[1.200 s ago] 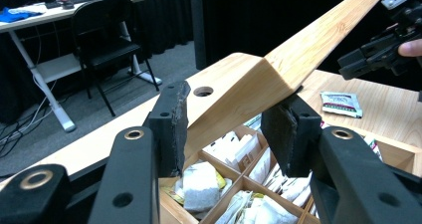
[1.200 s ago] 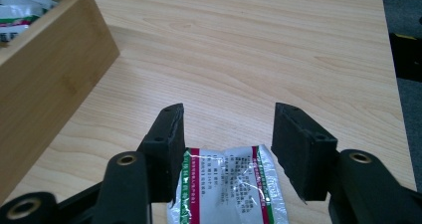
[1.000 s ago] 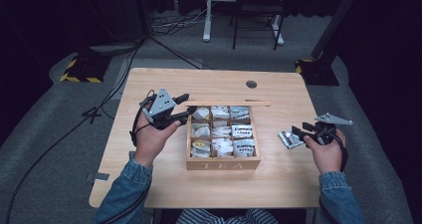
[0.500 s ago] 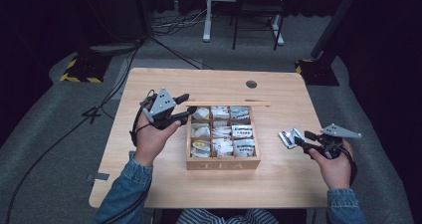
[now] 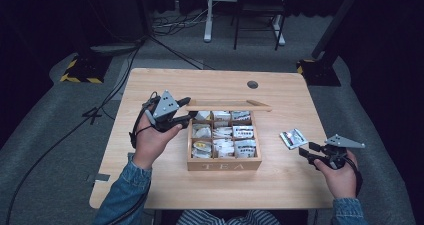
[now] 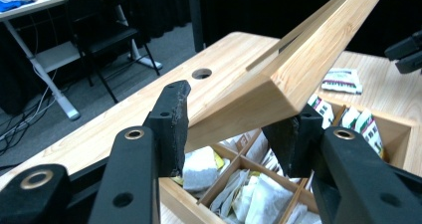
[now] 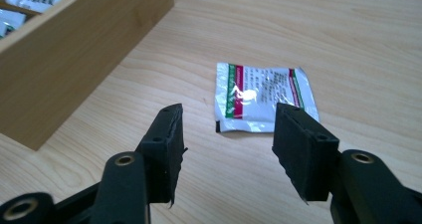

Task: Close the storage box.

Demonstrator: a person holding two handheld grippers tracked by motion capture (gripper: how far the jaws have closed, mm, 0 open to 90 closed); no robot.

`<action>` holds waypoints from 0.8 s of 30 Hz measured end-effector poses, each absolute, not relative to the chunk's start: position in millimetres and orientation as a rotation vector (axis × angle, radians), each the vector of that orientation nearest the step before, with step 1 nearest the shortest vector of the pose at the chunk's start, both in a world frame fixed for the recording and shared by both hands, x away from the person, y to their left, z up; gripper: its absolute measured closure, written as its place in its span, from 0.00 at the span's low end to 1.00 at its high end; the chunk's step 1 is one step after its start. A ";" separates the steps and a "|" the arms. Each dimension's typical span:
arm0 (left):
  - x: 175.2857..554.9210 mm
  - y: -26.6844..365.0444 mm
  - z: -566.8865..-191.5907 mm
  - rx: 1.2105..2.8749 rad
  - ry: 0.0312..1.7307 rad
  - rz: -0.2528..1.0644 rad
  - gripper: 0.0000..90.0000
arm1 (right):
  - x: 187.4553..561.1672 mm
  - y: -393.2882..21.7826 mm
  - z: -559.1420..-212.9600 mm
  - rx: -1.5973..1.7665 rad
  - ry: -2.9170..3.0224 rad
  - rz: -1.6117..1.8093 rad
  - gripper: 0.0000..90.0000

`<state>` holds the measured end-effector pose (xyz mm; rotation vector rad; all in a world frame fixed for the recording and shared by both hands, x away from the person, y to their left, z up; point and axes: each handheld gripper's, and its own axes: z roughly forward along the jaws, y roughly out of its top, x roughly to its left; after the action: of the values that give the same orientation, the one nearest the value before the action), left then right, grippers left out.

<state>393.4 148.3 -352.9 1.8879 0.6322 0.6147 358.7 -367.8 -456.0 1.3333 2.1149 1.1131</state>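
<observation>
Dark curtains and a grey floor ring the pale wood counter (image 5: 165, 185). Left hand-held gripper (image 5: 187, 114) clamps the tea box's raised lid (image 6: 293, 69), its long axis running across the counter. Right hand-held gripper (image 7: 226, 152) gapes, released, near a flat tea packet (image 7: 263, 97) beside the box (image 5: 225, 165).

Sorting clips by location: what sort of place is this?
Probably a recording studio or lab: black curtains all round, cables across grey carpet, hazard-striped stand bases, and one wooden table.

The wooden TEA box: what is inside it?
Inside the wooden TEA box, small compartments hold tea bags and sachets. The left gripper holds its lid up; whatever lies beneath the top packets is covered.
</observation>
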 end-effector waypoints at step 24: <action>370.7 137.8 -357.3 2.040 0.616 0.572 0.46 | 370.3 -368.8 -474.4 1.385 2.142 1.025 0.50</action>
<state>370.7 137.8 -357.3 2.0398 0.6159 0.5719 370.3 -368.8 -474.4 1.3846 2.1422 1.0253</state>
